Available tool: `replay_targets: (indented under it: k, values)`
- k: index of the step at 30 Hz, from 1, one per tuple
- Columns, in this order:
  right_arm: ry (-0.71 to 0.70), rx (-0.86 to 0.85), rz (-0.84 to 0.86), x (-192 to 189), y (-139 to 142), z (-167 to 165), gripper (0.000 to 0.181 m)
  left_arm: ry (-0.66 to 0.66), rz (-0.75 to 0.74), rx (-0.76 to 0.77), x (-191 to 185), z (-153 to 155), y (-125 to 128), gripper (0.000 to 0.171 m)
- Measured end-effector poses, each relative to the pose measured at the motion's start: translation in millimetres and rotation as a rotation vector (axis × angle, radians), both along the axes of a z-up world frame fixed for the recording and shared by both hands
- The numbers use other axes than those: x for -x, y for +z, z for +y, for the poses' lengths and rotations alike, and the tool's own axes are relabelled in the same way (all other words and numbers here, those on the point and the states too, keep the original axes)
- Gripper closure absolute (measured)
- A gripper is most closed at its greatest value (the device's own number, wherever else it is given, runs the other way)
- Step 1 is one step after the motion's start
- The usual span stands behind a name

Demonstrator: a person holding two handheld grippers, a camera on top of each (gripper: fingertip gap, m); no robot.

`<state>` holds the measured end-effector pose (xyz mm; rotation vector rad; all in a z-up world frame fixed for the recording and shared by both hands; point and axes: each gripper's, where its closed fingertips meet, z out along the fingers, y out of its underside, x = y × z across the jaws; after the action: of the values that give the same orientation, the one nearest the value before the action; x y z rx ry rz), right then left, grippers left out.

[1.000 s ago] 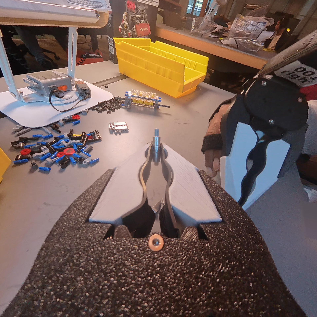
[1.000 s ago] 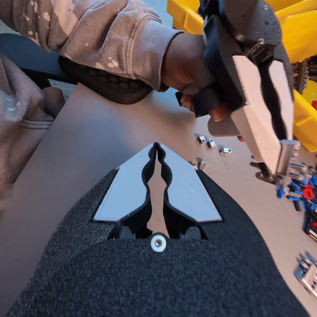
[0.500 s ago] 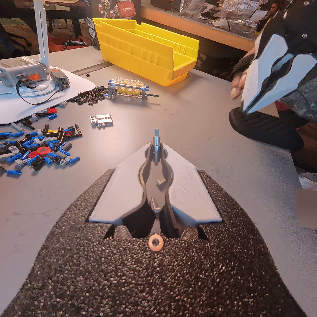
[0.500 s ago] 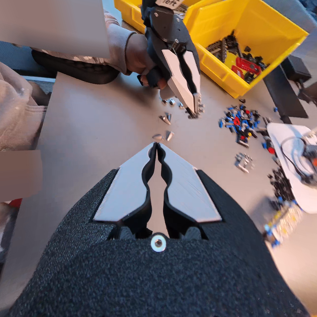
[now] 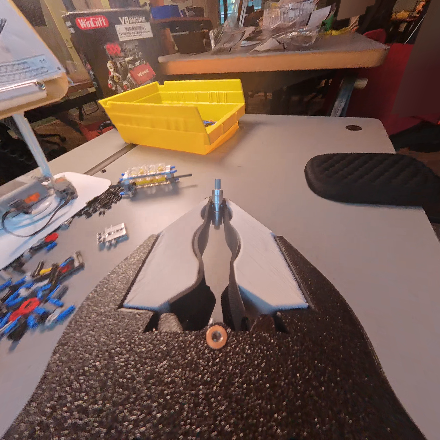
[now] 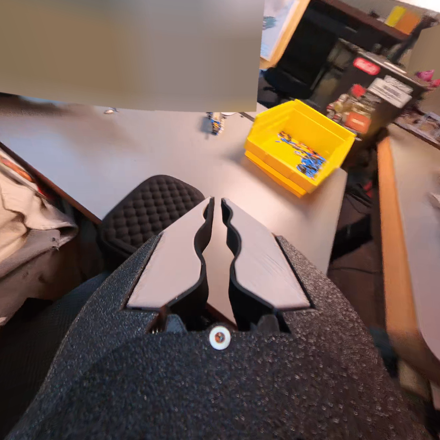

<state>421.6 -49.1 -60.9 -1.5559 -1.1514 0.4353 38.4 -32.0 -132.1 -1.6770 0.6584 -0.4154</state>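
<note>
The left gripper [image 5: 217,202] had its jaws clamped on a small metal shaft [image 5: 217,200], the stepped tip poking out past the fingertips, exactly as in the two earlier left wrist frames. It was held above the grey table [image 5: 297,238]. What changed was the surroundings: the right gripper, which had filled the right side of that view a second before and lifted toward the upper corner half a second before, was gone from it, leaving the black wrist rest [image 5: 371,178] fully bare at the table's right edge. The view had also swung, so the yellow bin [image 5: 171,123] now sat straight ahead, with the clear-and-blue brick assembly [image 5: 150,177] nearer, left of the tips, and the small grey plate piece [image 5: 112,237] and the scatter of blue, red and black pieces [image 5: 33,297] at the left, blurred.

The right gripper [image 6: 217,202] had its jaws slightly apart with nothing between them; in both earlier frames the tips met. It had turned away from the left gripper and the loose metal parts it faced before. It now hung near the table's near edge, with the wrist rest [image 6: 152,209] just left of the fingers and the yellow bin [image 6: 297,133], holding blue pieces, farther off to the right.
</note>
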Motion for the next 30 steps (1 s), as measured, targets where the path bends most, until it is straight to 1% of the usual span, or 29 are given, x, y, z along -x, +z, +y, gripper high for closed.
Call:
replay_targets:
  k: [2, 6, 10, 12, 14, 17, 19, 21, 23, 27, 30]
  values:
    - [-0.081, -0.034, 0.032, -33, -3, -3, 0.176, -0.032, -0.014, -0.018, -31, 7, 10, 0.166]
    - [-0.209, -0.083, 0.077, -85, -10, -9, 0.172, -0.121, 0.015, -0.056, -98, 18, 24, 0.166]
    - [-0.378, -0.110, 0.095, -141, -27, -20, 0.162, -0.235, 0.043, -0.059, -160, 20, 27, 0.166]
    - [-0.515, -0.126, 0.093, -180, -41, -29, 0.155, -0.287, 0.054, -0.056, -185, 20, 28, 0.166]
    - [-0.686, -0.145, 0.070, -231, -61, -45, 0.152, -0.331, 0.060, -0.056, -206, 19, 30, 0.166]
    - [-0.917, -0.150, 0.057, -304, -92, -81, 0.150, -0.386, 0.052, -0.043, -233, 17, 30, 0.166]
    - [-1.020, -0.113, 0.083, -334, -118, -107, 0.145, -0.421, 0.046, -0.027, -251, 16, 26, 0.166]
    - [-1.073, -0.048, 0.093, -344, -152, -129, 0.141, -0.456, 0.044, -0.011, -270, 14, 21, 0.167]
    - [-1.109, 0.020, 0.085, -343, -188, -148, 0.141, -0.493, 0.035, 0.003, -289, 11, 18, 0.167]
    - [-1.139, 0.167, 0.136, -319, -260, -179, 0.137, -0.575, 0.035, 0.014, -330, 2, 16, 0.166]
    - [-1.165, 0.235, 0.155, -303, -303, -199, 0.135, -0.625, 0.048, 0.012, -357, -6, 18, 0.166]
